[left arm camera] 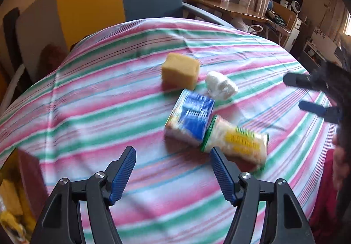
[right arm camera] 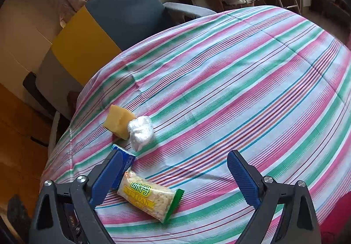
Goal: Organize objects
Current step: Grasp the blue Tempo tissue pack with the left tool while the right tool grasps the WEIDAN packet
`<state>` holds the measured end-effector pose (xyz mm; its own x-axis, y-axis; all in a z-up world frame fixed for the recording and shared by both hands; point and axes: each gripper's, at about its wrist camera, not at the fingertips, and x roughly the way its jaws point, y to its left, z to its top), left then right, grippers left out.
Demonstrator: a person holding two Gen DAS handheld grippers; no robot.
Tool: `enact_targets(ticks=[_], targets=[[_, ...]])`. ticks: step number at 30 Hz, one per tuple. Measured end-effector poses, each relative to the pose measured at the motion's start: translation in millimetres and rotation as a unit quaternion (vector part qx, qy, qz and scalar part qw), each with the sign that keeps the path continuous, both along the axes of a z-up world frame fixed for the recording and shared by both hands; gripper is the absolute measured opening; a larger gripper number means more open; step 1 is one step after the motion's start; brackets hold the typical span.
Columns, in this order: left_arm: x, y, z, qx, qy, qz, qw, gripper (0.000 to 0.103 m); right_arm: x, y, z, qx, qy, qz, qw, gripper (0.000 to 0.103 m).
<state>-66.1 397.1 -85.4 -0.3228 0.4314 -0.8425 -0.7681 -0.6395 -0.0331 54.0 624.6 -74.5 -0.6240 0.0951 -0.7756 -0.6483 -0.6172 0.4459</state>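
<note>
Lying clustered mid-table on the striped pink-green cloth [left arm camera: 98,94]: yellow sponge block [left arm camera: 180,71], white plastic wad [left arm camera: 221,85], blue-labelled packet [left arm camera: 191,117], green-edged snack bar [left arm camera: 238,140]. Left gripper [left arm camera: 173,174] and right gripper [right arm camera: 175,180] hovered near, jaws apart, empty, seemingly poised for picking.

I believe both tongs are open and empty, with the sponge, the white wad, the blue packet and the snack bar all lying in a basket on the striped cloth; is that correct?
Not quite: there is no basket under them. The left wrist view shows the sponge, white wad, blue packet and snack bar lying directly on the striped cloth. The rest holds: the left tongs and right tongs are open and empty.
</note>
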Motion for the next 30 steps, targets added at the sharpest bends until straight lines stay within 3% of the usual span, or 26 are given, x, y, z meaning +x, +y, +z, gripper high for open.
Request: enact_targets(ticks=[6,13,15,16,19,30], targets=[[-20,51,-10,-0.012,-0.012,-0.034,0.9993,0.078,1,1,0,-0.010,0.006,0.000,1.000,0.097],[-43,83,-42,-0.047,-0.042,-0.019,0.9979,0.077,-2,-3,-2,-0.008,0.003,0.007,1.000,0.097],[-47,79,-50,-0.040,-0.058,-0.012,0.9974,0.062,-2,-1,-4,-0.005,-0.002,0.006,1.000,0.097],[-48,71,-48,-0.030,-0.046,-0.002,0.9985,0.053,-3,-1,-5,-0.006,-0.003,0.005,1.000,0.097],[-52,45,-46,0.004,-0.083,0.014,0.9964,0.053,-4,1,-7,-0.004,-0.007,0.007,1.000,0.097],[-2,-39,-43,-0.004,-0.071,0.039,0.9967,0.053,-29,-27,-14,0.036,-0.023,0.084,0.996,0.097]])
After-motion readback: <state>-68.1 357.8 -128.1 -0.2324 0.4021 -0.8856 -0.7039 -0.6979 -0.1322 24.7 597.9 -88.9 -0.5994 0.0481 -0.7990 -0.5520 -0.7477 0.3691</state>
